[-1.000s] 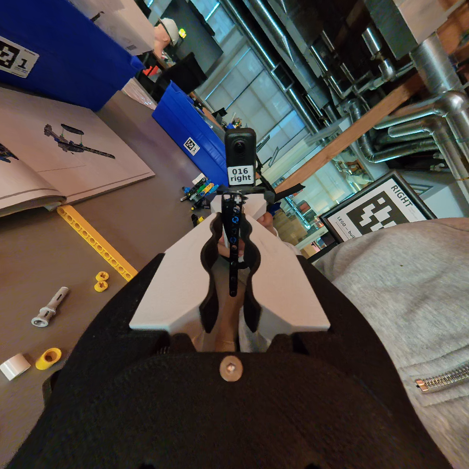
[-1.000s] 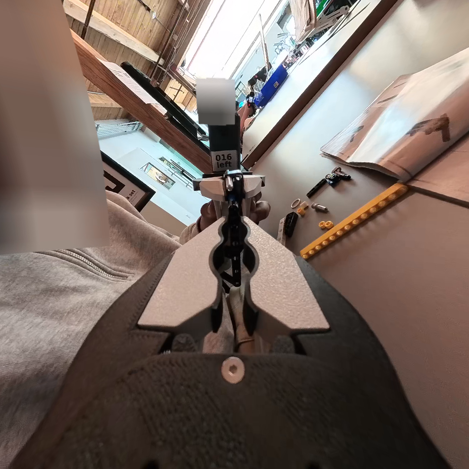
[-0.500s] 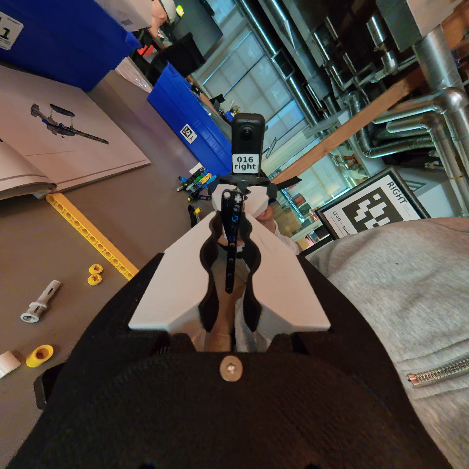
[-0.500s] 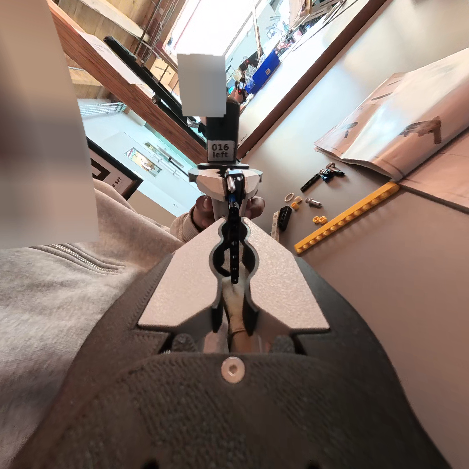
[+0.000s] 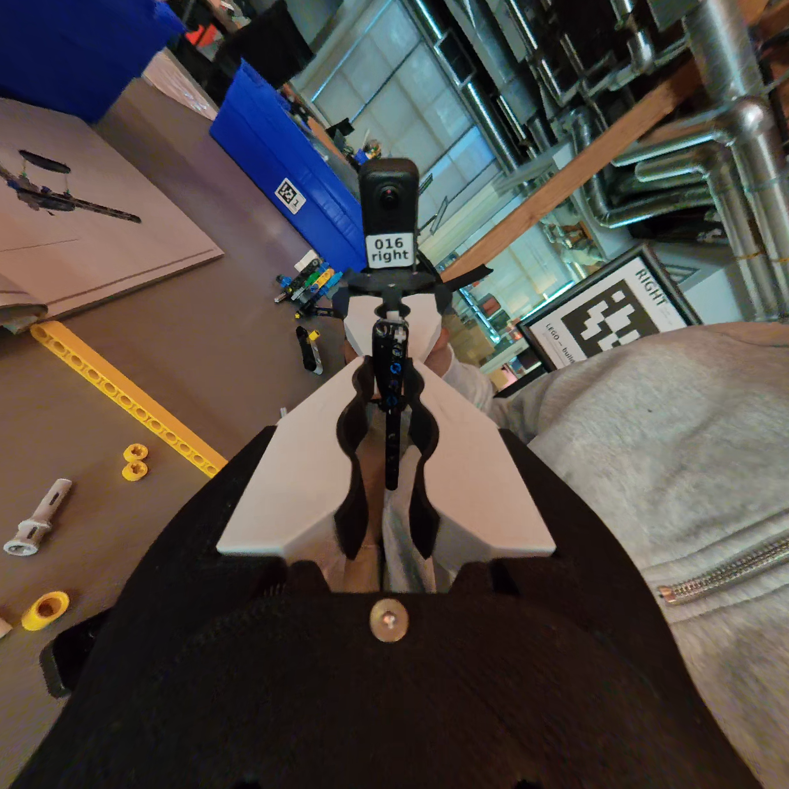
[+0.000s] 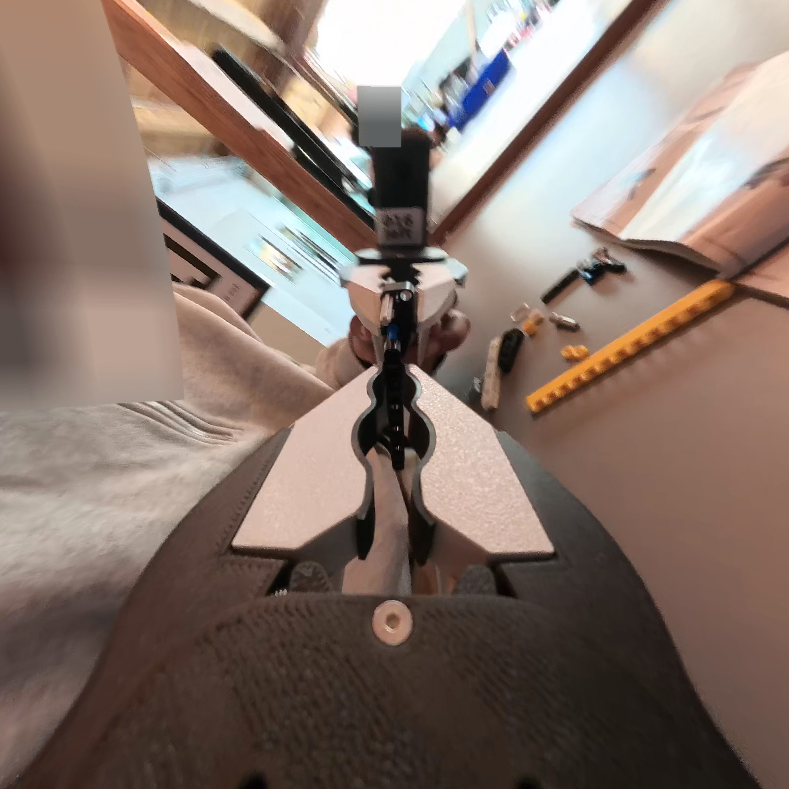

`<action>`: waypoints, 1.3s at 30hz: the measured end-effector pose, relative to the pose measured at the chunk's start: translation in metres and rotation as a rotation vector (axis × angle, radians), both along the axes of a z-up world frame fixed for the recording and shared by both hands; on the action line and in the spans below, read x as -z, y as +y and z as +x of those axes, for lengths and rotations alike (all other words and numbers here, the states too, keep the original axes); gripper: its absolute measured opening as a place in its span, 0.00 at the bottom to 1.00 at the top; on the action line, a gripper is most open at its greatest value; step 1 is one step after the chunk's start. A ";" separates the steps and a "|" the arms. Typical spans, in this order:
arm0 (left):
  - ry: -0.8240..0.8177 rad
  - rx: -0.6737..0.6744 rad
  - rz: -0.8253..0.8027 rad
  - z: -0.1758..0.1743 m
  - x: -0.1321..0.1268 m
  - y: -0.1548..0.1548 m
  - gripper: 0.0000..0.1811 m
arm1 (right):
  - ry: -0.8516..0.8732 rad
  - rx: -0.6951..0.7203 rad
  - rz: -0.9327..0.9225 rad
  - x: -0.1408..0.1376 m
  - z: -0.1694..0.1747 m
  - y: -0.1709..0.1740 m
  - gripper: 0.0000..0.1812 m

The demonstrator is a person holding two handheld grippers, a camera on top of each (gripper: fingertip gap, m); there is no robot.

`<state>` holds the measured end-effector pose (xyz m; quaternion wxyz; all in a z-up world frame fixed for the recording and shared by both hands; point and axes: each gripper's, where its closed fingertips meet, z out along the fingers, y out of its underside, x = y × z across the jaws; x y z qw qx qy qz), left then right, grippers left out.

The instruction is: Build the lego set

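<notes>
1. The left gripper [image 5: 390,384] is clamped on the near end of a thin black lego assembly [image 5: 392,410], a strip of beams with blue pins along it, held in the air above the table [image 5: 239,324].
2. The right gripper [image 6: 393,397] faces the left one tip to tip and is clamped on the other end of the same assembly [image 6: 395,410]; each wrist view shows the other gripper just beyond its own tips, with a camera mounted on top.
3. The right wrist view is blurred by motion, so finer detail of the assembly there cannot be made out.
4. On the brown table, left of the left gripper, a long yellow beam [image 5: 124,399] lies diagonally beside the open instruction booklet [image 5: 98,239].
5. Just near of that beam lie two small yellow bushes [image 5: 135,461], touching each other.
6. Nearer still are a grey axle pin [image 5: 36,518] and a yellow round connector [image 5: 45,609], well apart.
7. Farther off, a cluster of coloured lego parts [image 5: 309,284] sits near a blue bin [image 5: 286,170].
8. A person's grey zipped sleeve [image 5: 640,448] fills the right side.
</notes>
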<state>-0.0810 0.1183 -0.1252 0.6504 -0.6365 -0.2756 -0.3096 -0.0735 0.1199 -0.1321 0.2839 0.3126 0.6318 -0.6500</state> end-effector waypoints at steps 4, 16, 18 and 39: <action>0.026 0.018 -0.005 0.017 -0.003 0.006 0.06 | 0.037 -0.058 0.039 -0.003 0.014 0.006 0.03; -0.099 -0.134 -0.058 0.065 -0.008 -0.014 0.06 | 0.003 -0.145 -0.027 -0.007 0.066 -0.014 0.03; -0.108 -0.118 -0.055 0.063 -0.011 -0.012 0.06 | 0.031 -0.165 -0.023 -0.011 0.064 -0.013 0.03; 0.016 -0.088 -0.203 0.066 -0.026 0.018 0.06 | 0.146 -0.223 -0.088 -0.023 0.068 0.016 0.03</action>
